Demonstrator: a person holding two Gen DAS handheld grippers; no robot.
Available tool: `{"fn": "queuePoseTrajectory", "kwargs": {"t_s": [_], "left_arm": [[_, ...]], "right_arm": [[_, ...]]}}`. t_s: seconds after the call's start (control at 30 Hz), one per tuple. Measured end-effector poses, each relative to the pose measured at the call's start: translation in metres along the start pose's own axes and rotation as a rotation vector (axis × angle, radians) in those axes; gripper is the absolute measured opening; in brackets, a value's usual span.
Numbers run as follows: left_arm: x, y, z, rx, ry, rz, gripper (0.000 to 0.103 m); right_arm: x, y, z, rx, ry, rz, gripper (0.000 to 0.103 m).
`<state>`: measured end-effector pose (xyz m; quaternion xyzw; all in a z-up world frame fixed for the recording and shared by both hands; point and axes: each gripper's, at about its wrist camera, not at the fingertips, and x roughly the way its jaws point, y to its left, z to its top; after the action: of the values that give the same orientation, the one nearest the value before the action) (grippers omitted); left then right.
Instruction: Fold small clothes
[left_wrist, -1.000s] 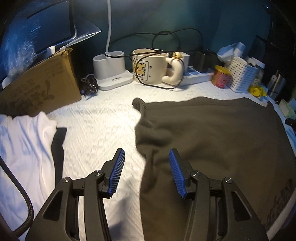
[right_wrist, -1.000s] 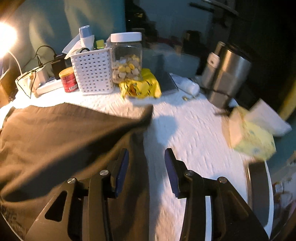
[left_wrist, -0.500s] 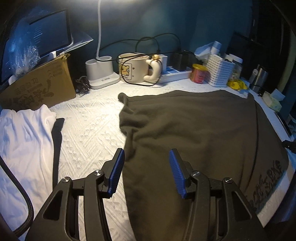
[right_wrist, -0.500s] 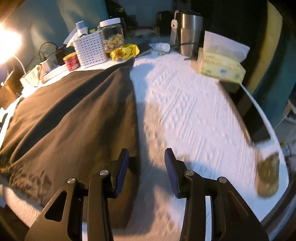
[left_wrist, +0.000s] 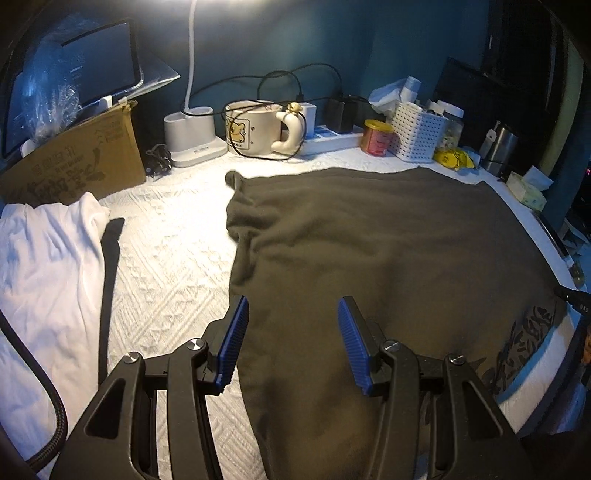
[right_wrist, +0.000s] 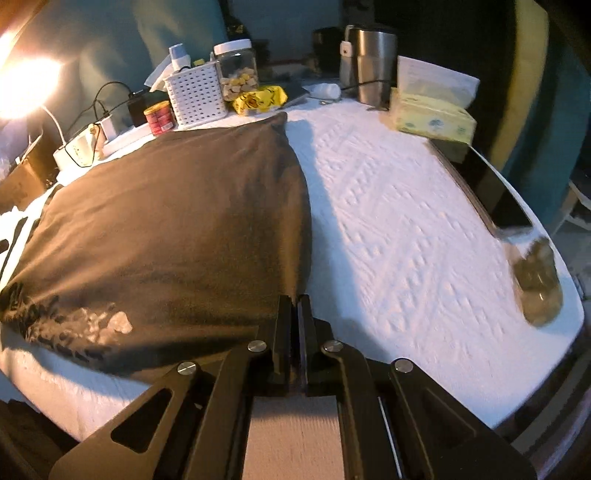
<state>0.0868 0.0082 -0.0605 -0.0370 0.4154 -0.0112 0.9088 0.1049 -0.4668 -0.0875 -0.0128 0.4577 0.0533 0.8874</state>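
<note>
Garment: dark brown shirt spread flat on the counter. Your right tongs have just pressed together, pinching its near right edge. Left tongs spread, straddling its left edge. Step: gripping. Next: pinch left, then fold.

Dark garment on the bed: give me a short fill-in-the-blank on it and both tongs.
1. The right tongs are ____ at the dark garment's edge.
2. The left tongs are ____ above that garment.
3. Left of the dark garment lies a ____ cloth.

Missing words: shut; open; white
</note>
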Motion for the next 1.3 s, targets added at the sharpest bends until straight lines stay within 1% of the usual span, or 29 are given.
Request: {"fn": "queuePoseTrajectory", "kwargs": {"t_s": [0.17,0.37,0.4,0.47,0.5,0.53,0.57,0.6,0.63,0.73,0.87,0.9,0.93,1.0,1.2,1.3], "left_arm": [[0.000,-0.004,-0.009,0.018,0.026,-0.018,0.050],[-0.011,-0.005,-0.013,0.017,0.012,-0.037,0.051],[-0.012,-0.006,-0.014,0.019,0.011,-0.040,0.057],[-0.015,-0.007,-0.015,0.024,0.001,-0.049,0.065],[-0.016,-0.009,-0.015,0.030,-0.004,-0.054,0.065],[-0.017,-0.010,-0.014,0.036,-0.006,-0.058,0.065],[-0.019,-0.012,-0.014,0.041,-0.009,-0.063,0.065],[-0.020,-0.014,-0.014,0.045,-0.013,-0.067,0.065],[-0.021,-0.014,-0.014,0.048,-0.015,-0.071,0.065],[-0.024,-0.020,-0.015,0.056,-0.023,-0.085,0.065],[-0.025,-0.028,-0.020,0.062,-0.015,-0.102,0.065],[-0.025,-0.029,-0.022,0.064,-0.012,-0.105,0.065],[-0.024,-0.032,-0.024,0.068,-0.006,-0.107,0.065],[-0.023,-0.035,-0.028,0.073,0.004,-0.110,0.065],[-0.024,-0.042,-0.034,0.082,0.014,-0.113,0.065],[-0.024,-0.041,-0.034,0.072,0.016,-0.108,0.065]], "right_arm": [[-0.006,0.004,-0.008,0.005,-0.009,-0.026,0.004],[-0.010,0.009,-0.008,0.020,-0.010,-0.071,0.004],[-0.012,0.010,-0.008,0.025,-0.008,-0.077,0.004],[-0.016,0.012,-0.009,0.033,-0.006,-0.087,0.005],[-0.018,0.012,-0.010,0.036,-0.008,-0.085,0.013],[-0.020,0.014,-0.011,0.040,-0.011,-0.086,0.024],[-0.023,0.015,-0.012,0.044,-0.013,-0.082,0.031],[-0.026,0.016,-0.013,0.050,-0.014,-0.076,0.043],[-0.028,0.018,-0.014,0.053,-0.016,-0.074,0.047],[-0.037,0.024,-0.019,0.057,-0.025,-0.072,0.047],[-0.044,0.031,-0.026,0.066,-0.020,-0.063,0.048],[-0.045,0.033,-0.029,0.068,-0.016,-0.060,0.052],[-0.046,0.034,-0.031,0.069,-0.011,-0.059,0.058],[-0.048,0.035,-0.036,0.079,-0.006,-0.052,0.061],[-0.048,0.042,-0.051,0.116,0.024,-0.006,0.062],[-0.041,0.046,-0.054,0.137,0.043,0.033,0.062]]}}
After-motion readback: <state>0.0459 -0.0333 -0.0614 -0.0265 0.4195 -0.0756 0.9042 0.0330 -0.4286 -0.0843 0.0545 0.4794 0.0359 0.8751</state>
